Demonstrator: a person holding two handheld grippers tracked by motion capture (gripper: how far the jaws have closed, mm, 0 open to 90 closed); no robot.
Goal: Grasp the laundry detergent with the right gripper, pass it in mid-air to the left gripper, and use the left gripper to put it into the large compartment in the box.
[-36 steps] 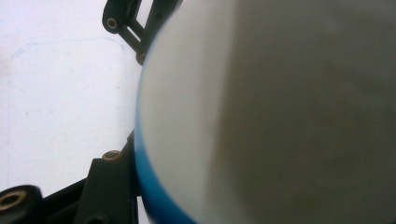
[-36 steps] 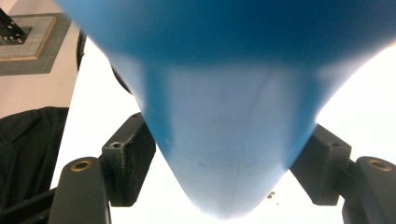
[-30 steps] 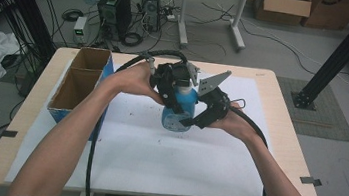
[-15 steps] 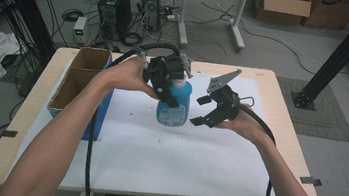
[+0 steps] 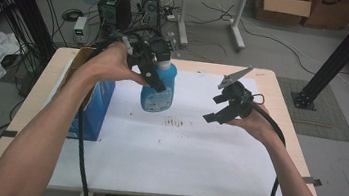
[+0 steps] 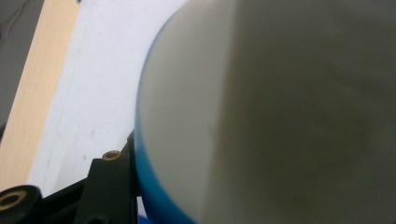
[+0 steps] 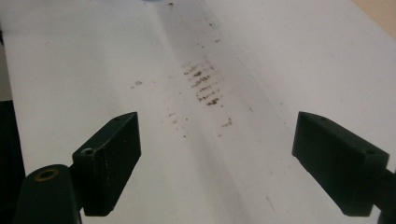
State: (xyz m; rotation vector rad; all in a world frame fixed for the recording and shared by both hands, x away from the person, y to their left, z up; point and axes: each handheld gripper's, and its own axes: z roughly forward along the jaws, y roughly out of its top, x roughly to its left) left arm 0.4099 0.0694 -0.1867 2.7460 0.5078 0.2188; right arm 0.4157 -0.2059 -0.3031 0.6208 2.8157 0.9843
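Bottle [image 5: 158,87] of blue liquid is hanging clear above the white sheet [image 5: 179,164] on the worktop [image 5: 286,117], the left gripper [image 5: 148,67] clamping its upper part to carry it, while the right gripper [image 5: 222,106], jaws having just been opening, is standing wide and empty beside it.

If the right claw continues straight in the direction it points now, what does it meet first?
Probably the white sheet on the table, near the dark smudges; the open right claw has nothing between it and the sheet.
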